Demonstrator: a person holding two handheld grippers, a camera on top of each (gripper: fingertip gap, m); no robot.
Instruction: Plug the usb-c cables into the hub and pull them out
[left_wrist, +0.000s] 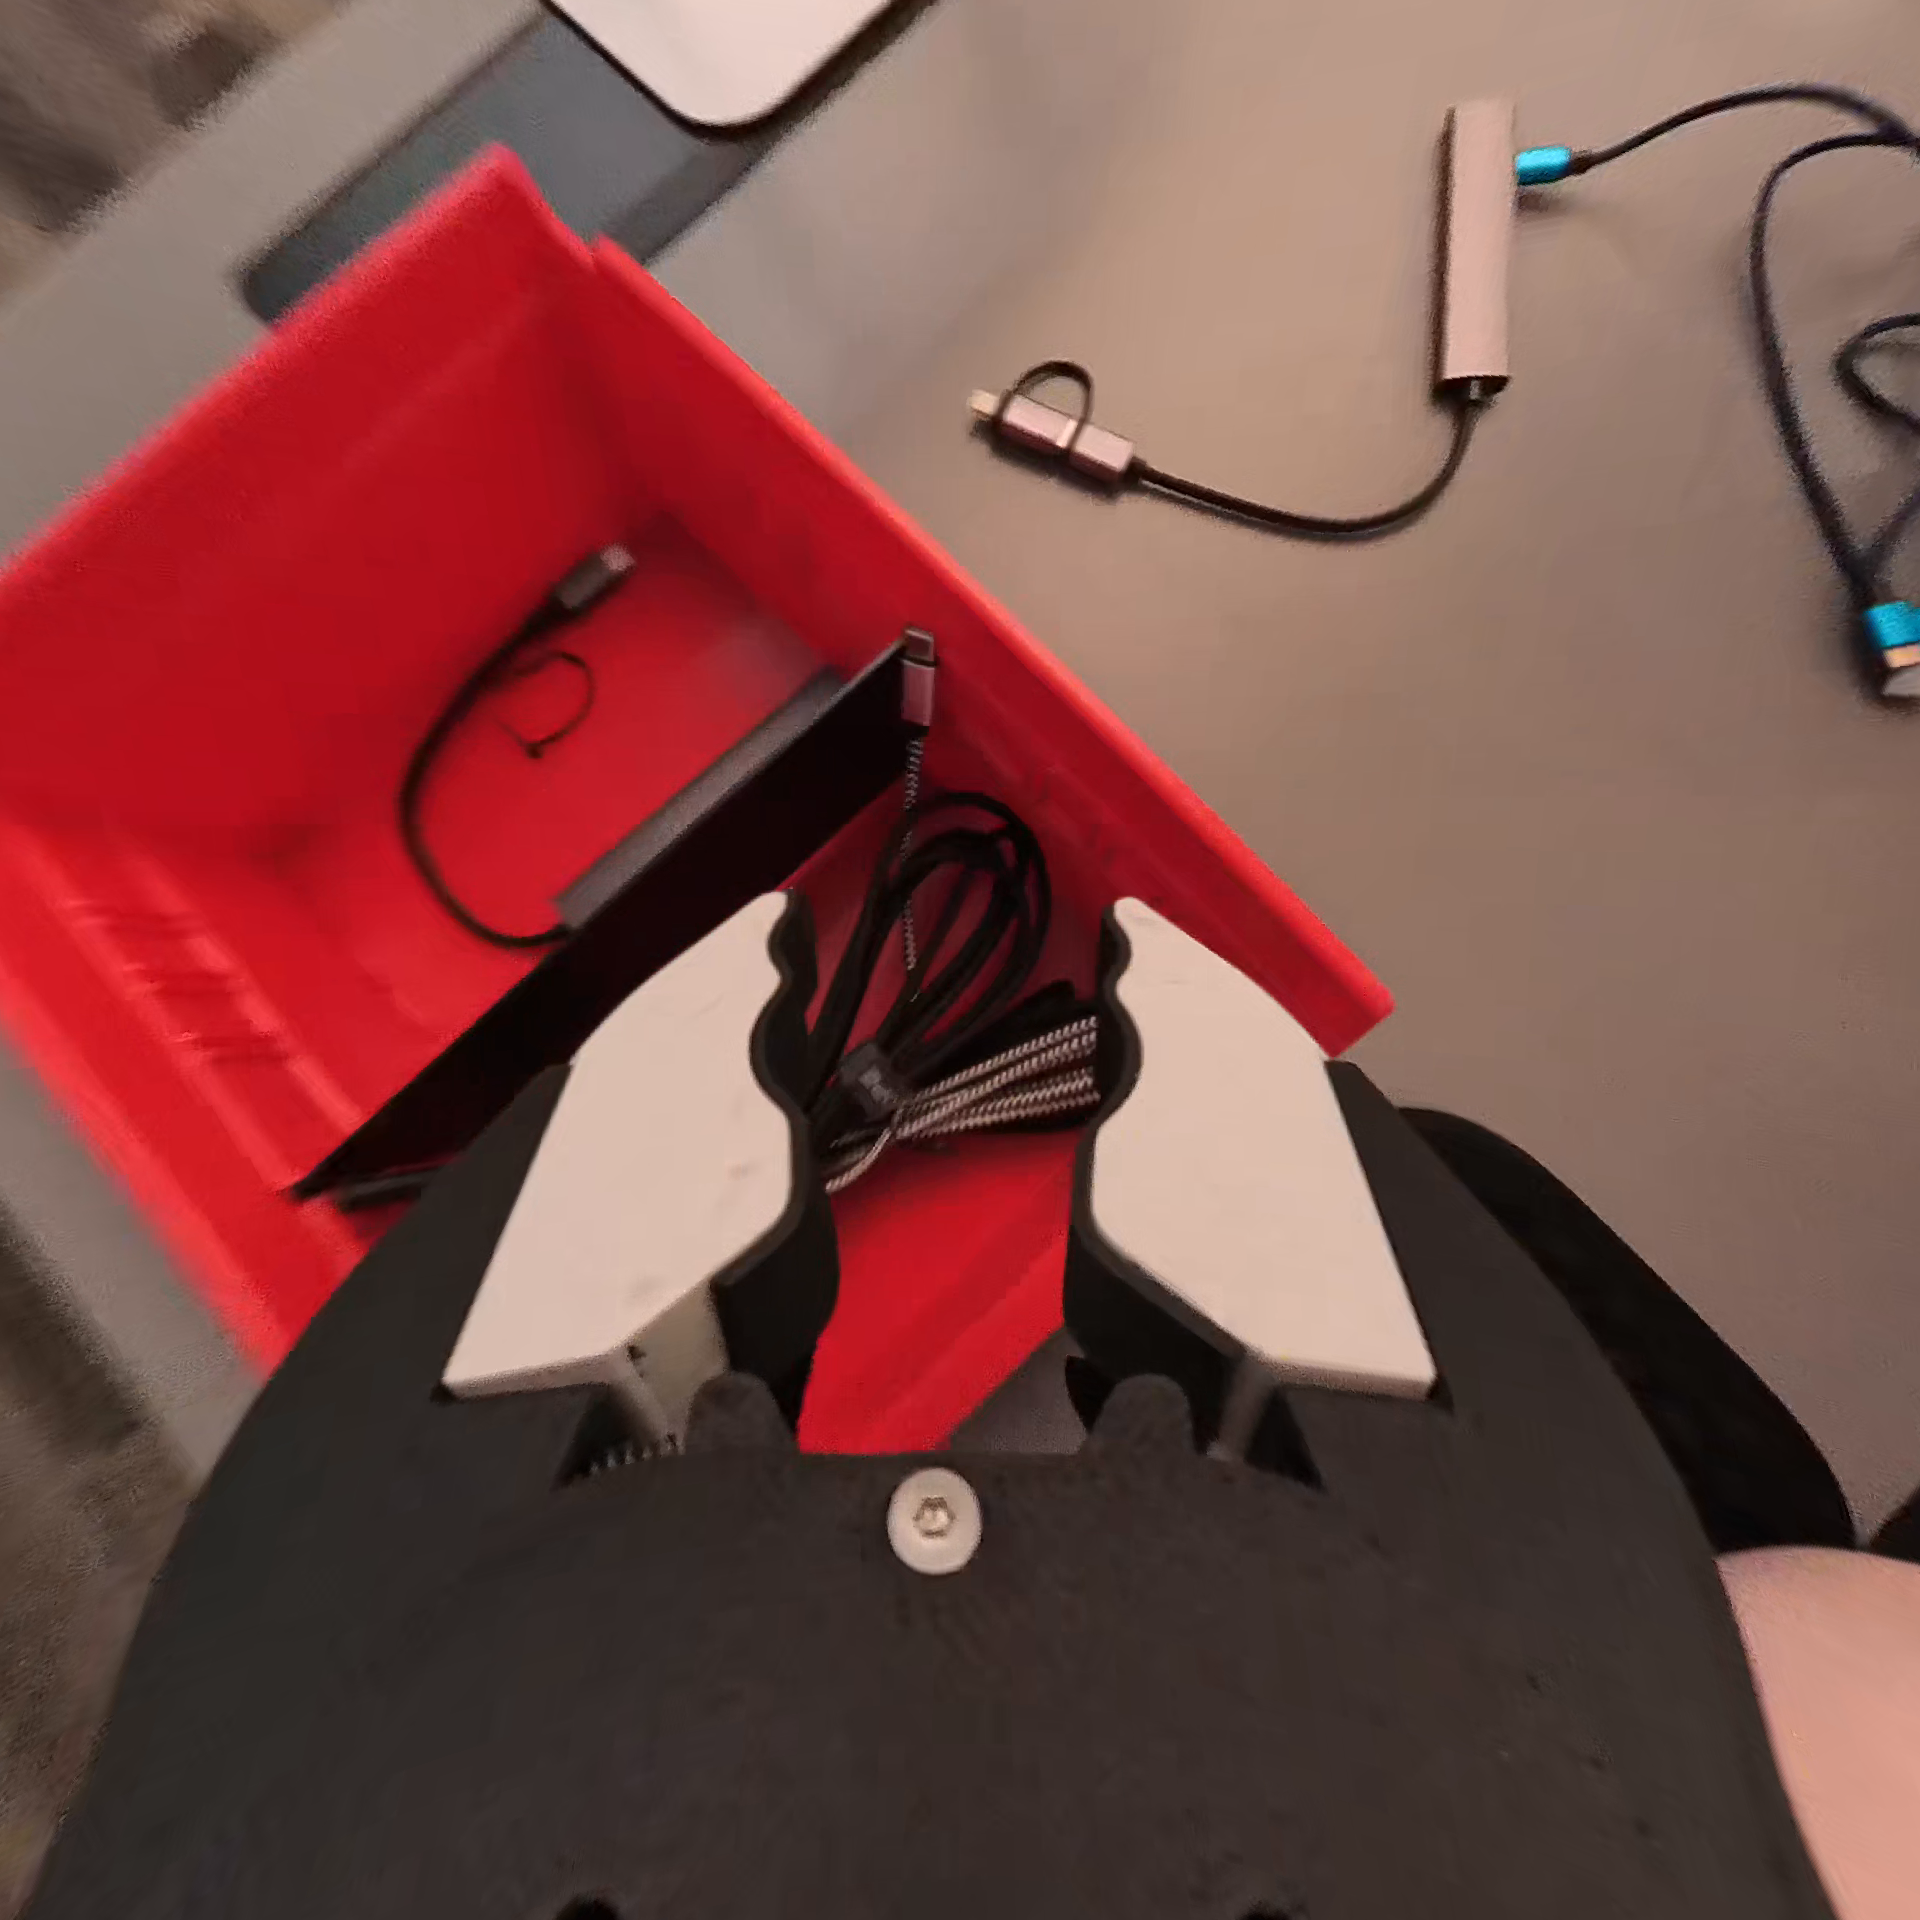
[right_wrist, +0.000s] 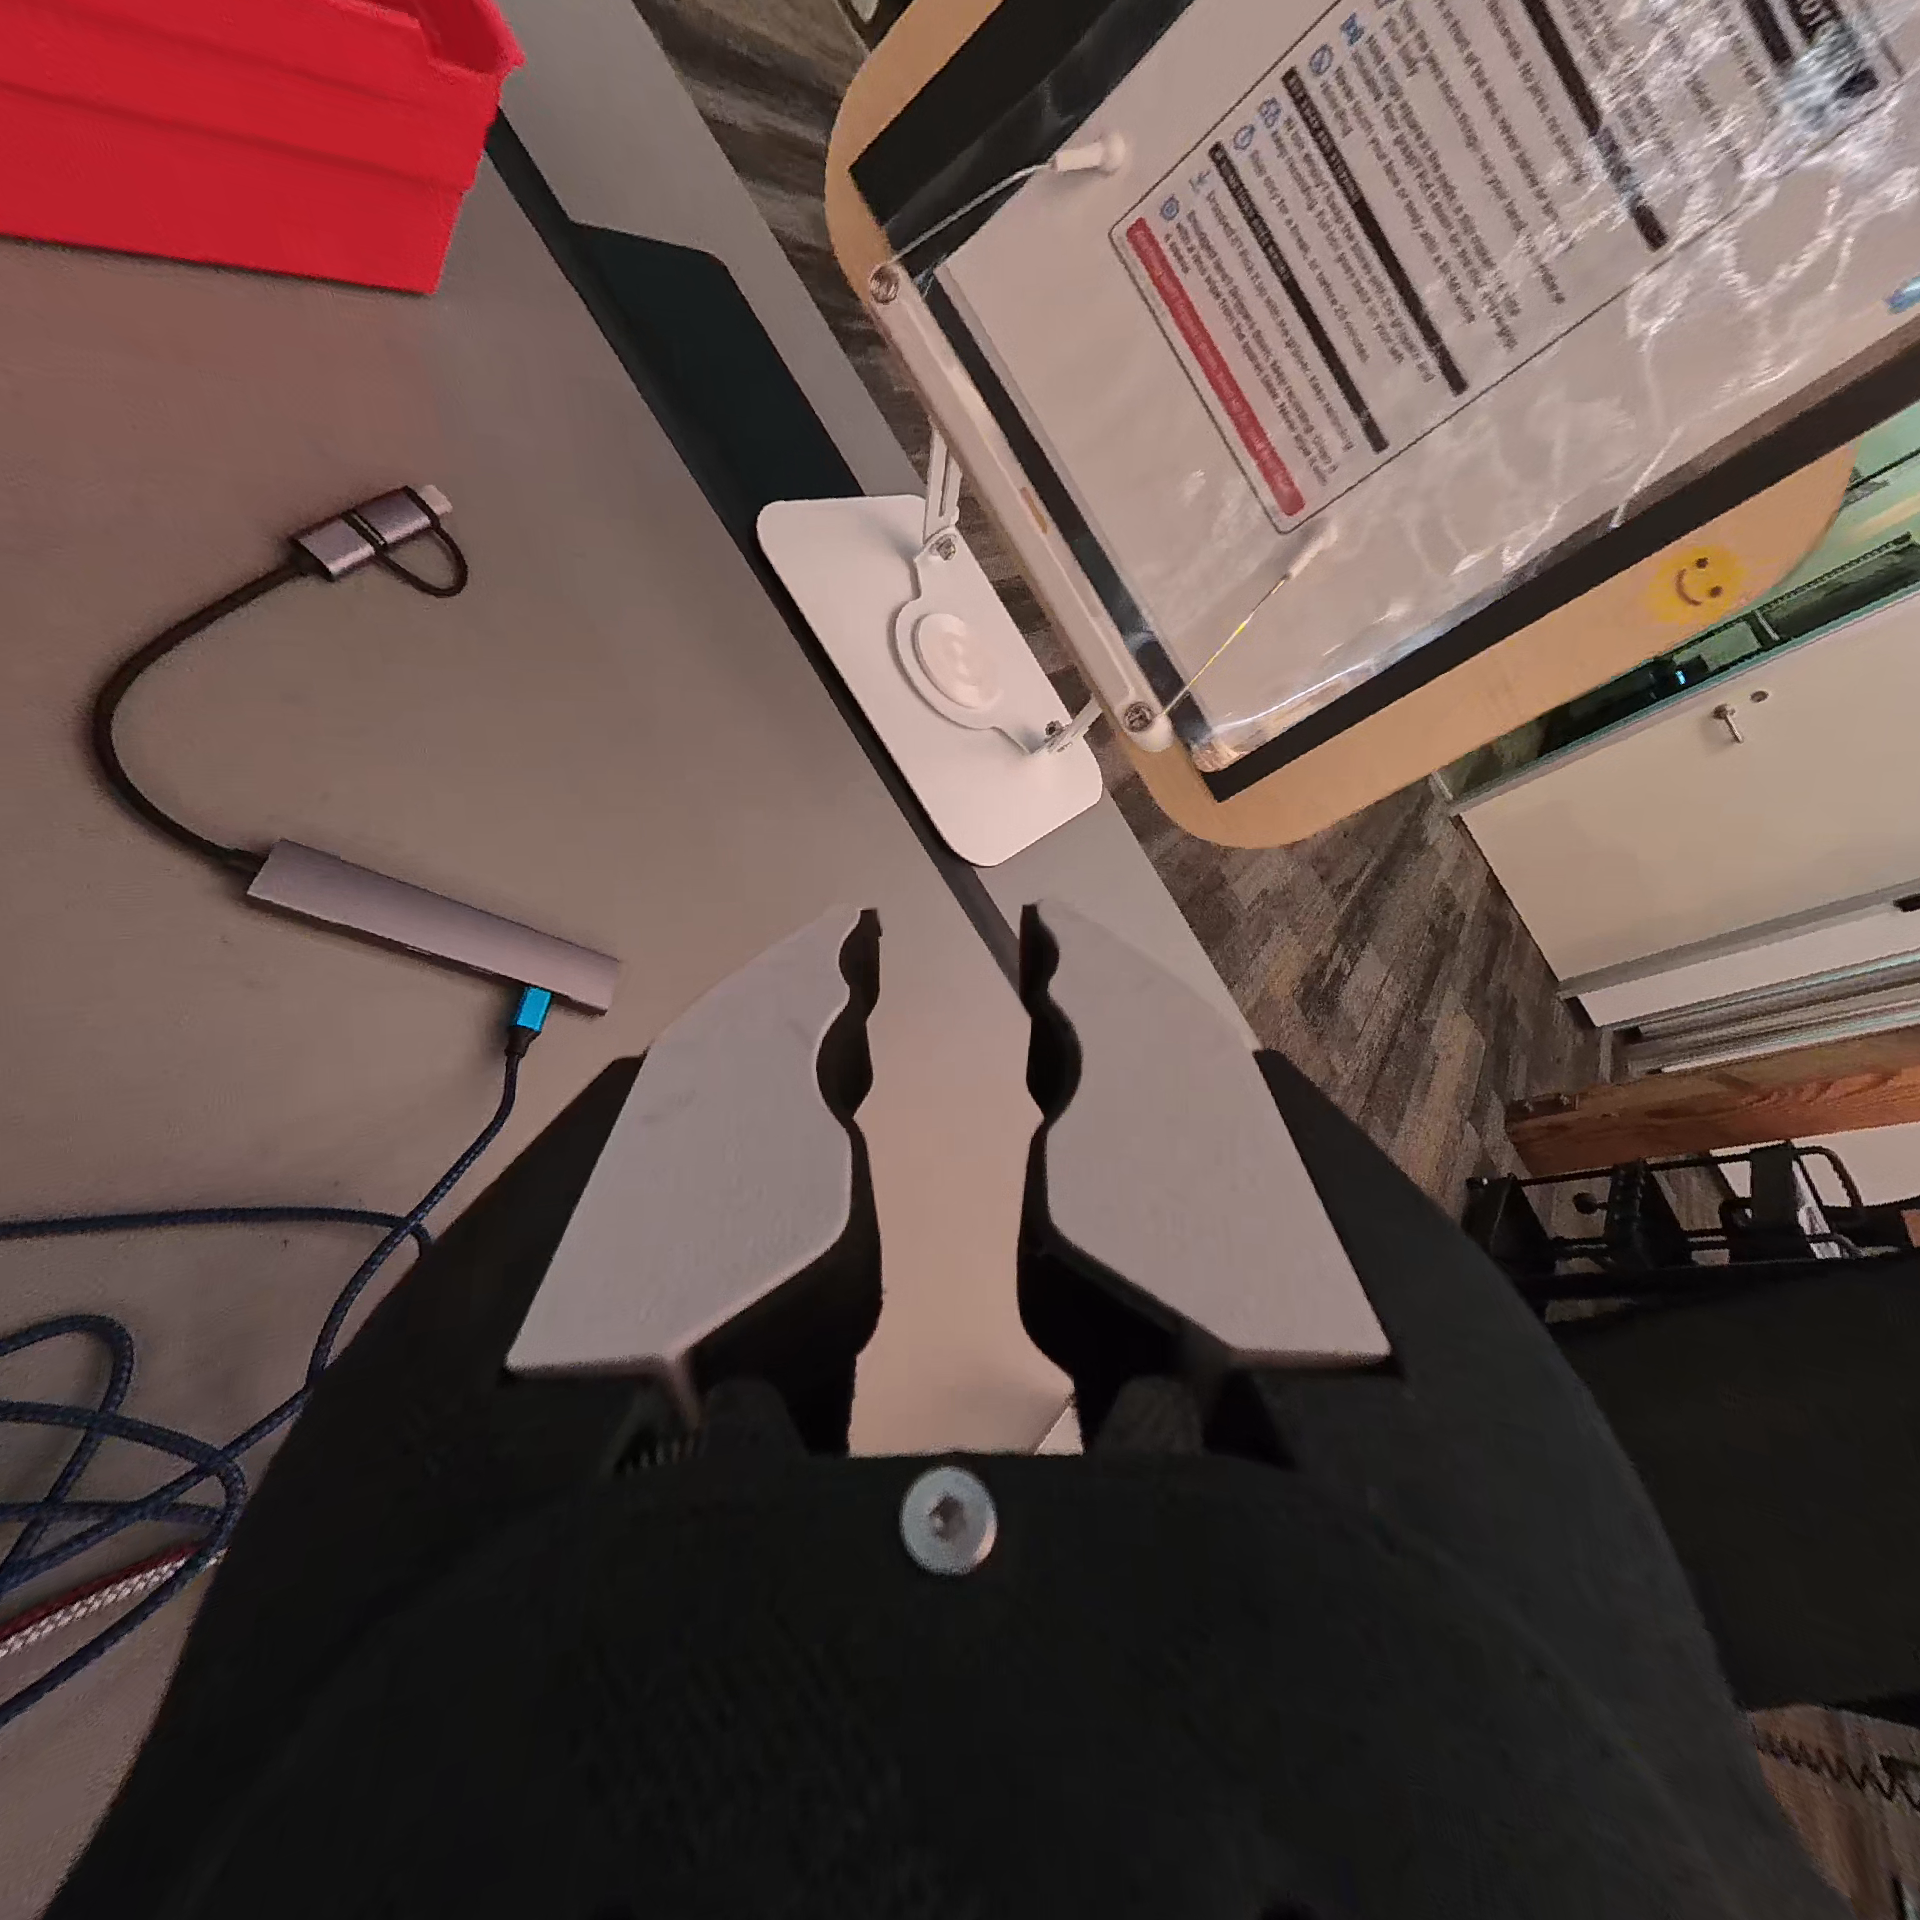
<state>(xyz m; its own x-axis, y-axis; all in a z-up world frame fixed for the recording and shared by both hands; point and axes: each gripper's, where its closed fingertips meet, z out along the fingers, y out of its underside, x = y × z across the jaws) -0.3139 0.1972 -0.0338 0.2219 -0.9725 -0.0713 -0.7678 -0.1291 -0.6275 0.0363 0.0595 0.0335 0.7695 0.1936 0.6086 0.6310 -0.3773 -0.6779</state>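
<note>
A grey hub (left_wrist: 1475, 249) lies on the grey table with a blue-tipped cable (left_wrist: 1543, 163) plugged into its side; its own short lead ends in a grey plug (left_wrist: 1055, 428). The hub also shows in the right wrist view (right_wrist: 436, 925), with the blue plug (right_wrist: 530, 1010) in it. My left gripper (left_wrist: 945, 925) is open over a red bin (left_wrist: 312, 499), above a coiled black and braided cable bundle (left_wrist: 956, 1060). A second hub (left_wrist: 717, 790) with a cable lies in the bin. My right gripper (right_wrist: 948, 925) is open and empty near the table's edge.
A black divider (left_wrist: 623, 935) splits the red bin. The blue cable's other end (left_wrist: 1891, 644) and loops (right_wrist: 94, 1413) lie on the table. A white stand base (right_wrist: 925, 675) holds a sign board (right_wrist: 1455, 312) past the table edge (right_wrist: 727, 416). A red-white braided cable (right_wrist: 94, 1605) lies at the left. The left gripper's tips are roughly 40 centimetres from the right gripper's. The blue plug (right_wrist: 530, 1010) sits 20 centimetres or so from the ends of my right fingers. It turns up in the left wrist view (left_wrist: 1521, 174) as well. The right tips stand about 20 centimetres off the grey hub (left_wrist: 1475, 249). My right wrist view (right_wrist: 440, 925) looks at it from another angle.
</note>
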